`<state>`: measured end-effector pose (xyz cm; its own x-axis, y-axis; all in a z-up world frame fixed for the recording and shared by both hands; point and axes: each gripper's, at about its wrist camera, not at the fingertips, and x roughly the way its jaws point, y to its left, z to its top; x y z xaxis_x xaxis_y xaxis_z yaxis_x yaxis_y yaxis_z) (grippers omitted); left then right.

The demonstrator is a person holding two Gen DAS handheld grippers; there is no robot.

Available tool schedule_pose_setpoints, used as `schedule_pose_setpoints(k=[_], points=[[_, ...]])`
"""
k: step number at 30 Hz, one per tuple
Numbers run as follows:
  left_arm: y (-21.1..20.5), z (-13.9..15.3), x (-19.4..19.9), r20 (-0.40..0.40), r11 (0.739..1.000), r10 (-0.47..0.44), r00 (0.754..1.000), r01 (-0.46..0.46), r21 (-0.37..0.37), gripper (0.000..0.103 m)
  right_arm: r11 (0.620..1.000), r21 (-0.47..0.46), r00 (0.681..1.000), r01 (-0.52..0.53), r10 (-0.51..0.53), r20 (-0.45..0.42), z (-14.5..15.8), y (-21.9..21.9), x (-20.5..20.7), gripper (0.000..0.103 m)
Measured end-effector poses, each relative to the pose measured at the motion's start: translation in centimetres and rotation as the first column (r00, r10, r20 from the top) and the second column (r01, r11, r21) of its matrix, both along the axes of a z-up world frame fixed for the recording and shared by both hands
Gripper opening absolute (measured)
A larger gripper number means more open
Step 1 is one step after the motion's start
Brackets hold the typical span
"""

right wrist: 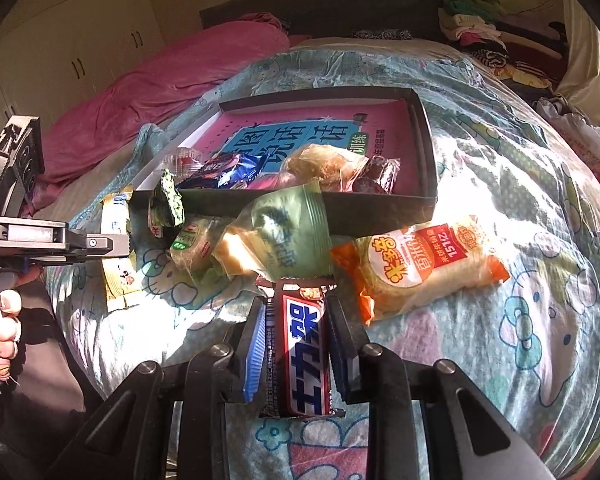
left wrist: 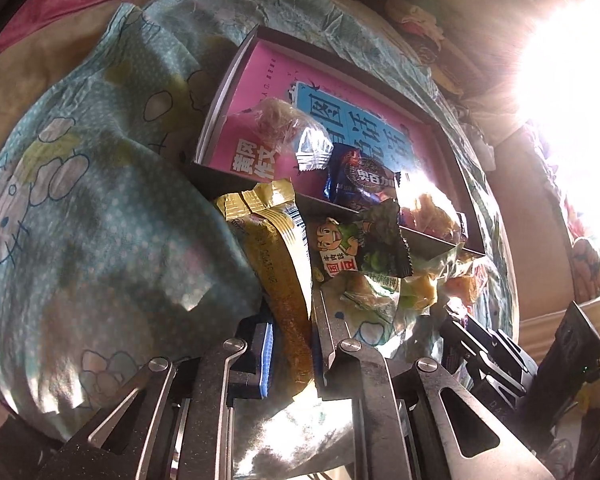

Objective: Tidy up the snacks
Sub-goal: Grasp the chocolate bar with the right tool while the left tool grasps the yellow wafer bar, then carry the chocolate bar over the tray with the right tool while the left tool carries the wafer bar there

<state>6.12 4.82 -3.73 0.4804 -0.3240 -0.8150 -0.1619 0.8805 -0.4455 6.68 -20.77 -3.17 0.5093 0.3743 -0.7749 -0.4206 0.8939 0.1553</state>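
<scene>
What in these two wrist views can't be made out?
- Left wrist view: sun glare washes out the upper right and part of the box.
- Left wrist view: yellow packet, lower end hidden between the left gripper fingers.
- Right wrist view: Snickers bar sides covered by the right gripper.

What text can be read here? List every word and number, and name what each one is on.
"士力架": candy bar in the right gripper.
"香米饼", "151亿": orange pack.
"图说话", "训练": pink book.
"黄冈作文": the same book's corner, left wrist view.
Yellow packet in the left gripper: print too blurred to read.
</scene>
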Motion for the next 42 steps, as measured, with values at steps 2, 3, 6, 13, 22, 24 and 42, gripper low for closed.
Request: schedule_pose_setpoints(k=[2, 3, 6, 13, 22, 24, 42], points=[[-0.1, 0.9, -0.3, 0.033, 1.000, -0.007, 0.999, 0.006, 0.023, 0.015, 1.000, 0.017, 1.000, 0.007, -0.007, 0.012, 0.4, -0.2, 0.1, 0.029], [-0.2, 1.4, -0.4, 0.050, 0.999, -0.016, 0.999, 0.014, 0.042, 0.015, 1.000, 0.026, 1.000, 0.010, -0.010, 0.018, 0.5, -0.3, 0.0, 0.029], [-0.5, 2.9, -0.7, 0.099, 0.994, -0.038, 0.994, 0.027, 0.103, 0.015, 0.999, 0.047, 0.999, 0.017, -0.019, 0.033, 0.9, -0.6, 0.0, 0.029], [-1.0, 5.0, -0.9, 0.168, 0.988, -0.064, 0.984, 0.038, 0.152, 0.015, 0.997, 0.078, 0.997, 0.020, -0.025, 0.073, 1.9, -0.9, 0.0, 0.029], [-1.0, 6.8, -0.8, 0.232, 0.984, -0.059, 0.971, 0.018, 0.177, 0.015, 0.996, 0.080, 0.996, 0.028, -0.035, 0.084, 2.0, -1.0, 0.1, 0.029], [-0.9, 7.1, -0.8, 0.241, 0.984, -0.059, 0.969, 0.015, 0.178, 0.015, 0.996, 0.080, 0.995, 0.031, -0.039, 0.089, 2.1, -1.1, 0.1, 0.029], [-2.0, 7.8, 0.8, 0.255, 0.970, -0.096, 0.962, 0.033, 0.240, 0.015, 0.994, 0.095, 0.981, 0.060, -0.076, 0.177, 4.6, -1.4, 0.9, 0.029]])
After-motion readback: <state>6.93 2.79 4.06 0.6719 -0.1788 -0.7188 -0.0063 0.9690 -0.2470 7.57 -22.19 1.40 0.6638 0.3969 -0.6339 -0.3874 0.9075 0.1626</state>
